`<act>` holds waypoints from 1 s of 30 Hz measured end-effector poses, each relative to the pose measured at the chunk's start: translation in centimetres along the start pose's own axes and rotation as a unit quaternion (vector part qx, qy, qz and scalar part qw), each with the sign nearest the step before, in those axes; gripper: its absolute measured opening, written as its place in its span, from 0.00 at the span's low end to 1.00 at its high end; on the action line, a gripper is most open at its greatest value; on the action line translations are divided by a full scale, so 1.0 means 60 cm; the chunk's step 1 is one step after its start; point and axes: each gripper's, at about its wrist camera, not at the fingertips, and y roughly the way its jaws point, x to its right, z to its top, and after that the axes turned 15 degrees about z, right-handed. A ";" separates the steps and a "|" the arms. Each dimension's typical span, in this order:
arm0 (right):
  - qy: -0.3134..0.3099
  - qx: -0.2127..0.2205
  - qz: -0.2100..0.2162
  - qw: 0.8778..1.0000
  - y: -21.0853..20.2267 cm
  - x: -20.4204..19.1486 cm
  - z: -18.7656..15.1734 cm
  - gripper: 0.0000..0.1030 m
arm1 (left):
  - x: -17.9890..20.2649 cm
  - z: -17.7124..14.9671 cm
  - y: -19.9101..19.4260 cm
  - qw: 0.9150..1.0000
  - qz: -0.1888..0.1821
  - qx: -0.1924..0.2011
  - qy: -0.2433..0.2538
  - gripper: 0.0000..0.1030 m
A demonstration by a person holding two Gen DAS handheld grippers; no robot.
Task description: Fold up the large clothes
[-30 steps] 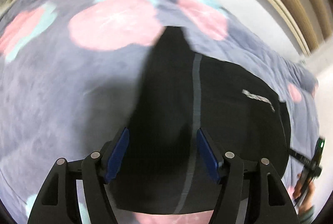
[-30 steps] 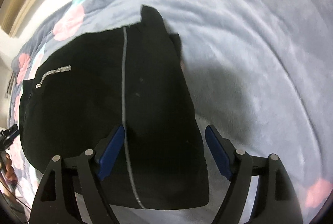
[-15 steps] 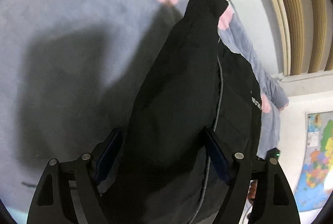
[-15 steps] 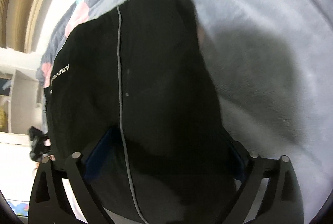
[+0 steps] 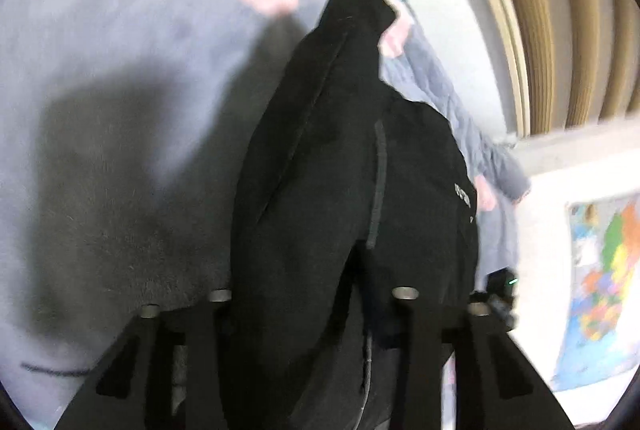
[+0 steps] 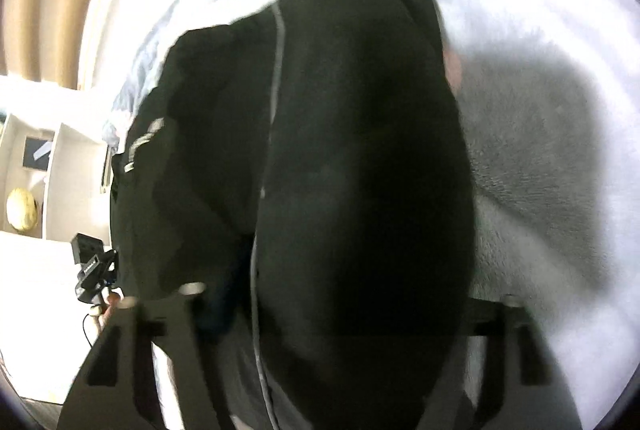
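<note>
A black garment (image 5: 332,166) with a thin grey stripe lies on a grey blanket with pink blotches (image 5: 120,78). Its near edge is raised and drapes over my left gripper (image 5: 312,282), which is shut on the cloth; the pads are hidden by fabric. In the right wrist view the same black garment (image 6: 352,134) bulges up between the fingers of my right gripper (image 6: 348,294), which is shut on its near edge. The white lettering on the garment (image 6: 144,142) shows at the left.
The blanket (image 6: 540,150) spreads to the right, with the garment's shadow on it. A beige curtain (image 5: 560,14) and a wall map (image 5: 600,290) stand behind. A white shelf (image 6: 36,170) and the other gripper (image 6: 92,270) show at the left.
Both grippers dropped from above the garment to its near edge, closed on it and lifted it. The cloth now rises and fills the space between the fingers in both views.
</note>
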 end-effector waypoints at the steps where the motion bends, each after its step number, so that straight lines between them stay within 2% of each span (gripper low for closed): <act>1: -0.008 0.004 -0.004 1.000 -0.007 -0.011 -0.003 0.49 | 0.013 -0.005 -0.014 1.000 0.003 0.009 0.010 0.26; 4: -0.036 0.015 -0.020 0.999 -0.021 -0.056 -0.015 0.42 | 0.056 -0.019 -0.067 0.998 -0.018 0.042 0.033 0.19; 6: -0.053 0.028 -0.015 0.998 -0.040 -0.092 -0.025 0.40 | 0.080 -0.029 -0.103 0.997 -0.034 0.062 0.045 0.16; 7: -0.060 0.033 -0.009 0.998 -0.051 -0.106 -0.029 0.40 | 0.099 -0.037 -0.133 0.994 -0.052 0.076 0.052 0.10; 9: -0.080 0.040 0.007 0.996 -0.076 -0.148 -0.045 0.39 | 0.130 -0.053 -0.186 0.987 -0.112 0.094 0.064 0.07; 10: -0.091 0.037 0.014 0.995 -0.083 -0.168 -0.055 0.39 | 0.153 -0.066 -0.213 0.985 -0.108 0.106 0.085 0.07; 11: -0.106 0.034 0.016 0.994 -0.088 -0.192 -0.067 0.39 | 0.176 -0.080 -0.232 0.983 -0.088 0.117 0.113 0.07; 13: -0.131 0.029 -0.015 0.991 -0.094 -0.232 -0.092 0.39 | 0.201 -0.108 -0.257 0.979 -0.067 0.121 0.148 0.07; 14: -0.120 0.025 -0.035 0.992 -0.091 -0.235 -0.097 0.40 | 0.201 -0.114 -0.261 0.980 -0.051 0.116 0.150 0.08; 15: -0.108 0.018 -0.049 0.993 -0.087 -0.228 -0.096 0.40 | 0.202 -0.115 -0.256 0.982 -0.028 0.113 0.148 0.08; 16: -0.095 0.011 -0.066 0.993 -0.078 -0.218 -0.093 0.41 | 0.194 -0.111 -0.240 0.983 0.031 0.112 0.143 0.09; 17: -0.081 0.006 -0.077 0.994 -0.066 -0.211 -0.087 0.43 | 0.175 -0.102 -0.234 0.981 0.066 0.110 0.145 0.11; 18: -0.068 -0.001 -0.089 0.994 -0.057 -0.194 -0.086 0.45 | 0.155 -0.090 -0.206 0.980 0.113 0.096 0.132 0.15; 19: -0.058 -0.007 -0.102 0.993 -0.049 -0.177 -0.086 0.48 | 0.130 -0.083 -0.188 0.982 0.131 0.080 0.113 0.20; 20: -0.043 -0.009 -0.107 0.993 -0.044 -0.158 -0.087 0.53 | 0.118 -0.078 -0.178 0.982 0.142 0.071 0.103 0.22; 21: -0.030 -0.010 -0.106 0.994 -0.034 -0.153 -0.091 0.55 | 0.104 -0.069 -0.163 0.981 0.155 0.063 0.094 0.30; 22: -0.014 -0.011 -0.103 0.995 -0.032 -0.139 -0.091 0.59 | 0.085 -0.063 -0.148 0.981 0.165 0.058 0.082 0.43; 23: -0.001 -0.010 -0.098 0.995 -0.030 -0.126 -0.091 0.62 | 0.070 -0.057 -0.136 0.982 0.167 0.051 0.070 0.49; 24: 0.007 -0.010 -0.095 0.995 -0.028 -0.124 -0.090 0.63 | 0.054 -0.054 -0.130 0.983 0.165 0.044 0.060 0.56; 26: 0.013 -0.015 -0.085 0.996 -0.028 -0.106 -0.090 0.68 | 0.018 -0.041 -0.107 0.990 0.136 0.019 0.032 0.62; 28: 0.013 -0.023 -0.075 0.997 -0.024 -0.088 -0.090 0.71 | 0.000 -0.023 -0.081 0.994 0.107 -0.001 0.004 0.76; 29: 0.013 -0.029 -0.069 0.997 -0.019 -0.085 -0.086 0.74 | -0.011 -0.016 -0.067 0.996 0.093 -0.008 -0.004 0.77; 30: 0.013 -0.034 -0.065 0.997 -0.013 -0.078 -0.081 0.74 | -0.024 -0.005 -0.046 0.997 0.063 -0.030 -0.016 0.77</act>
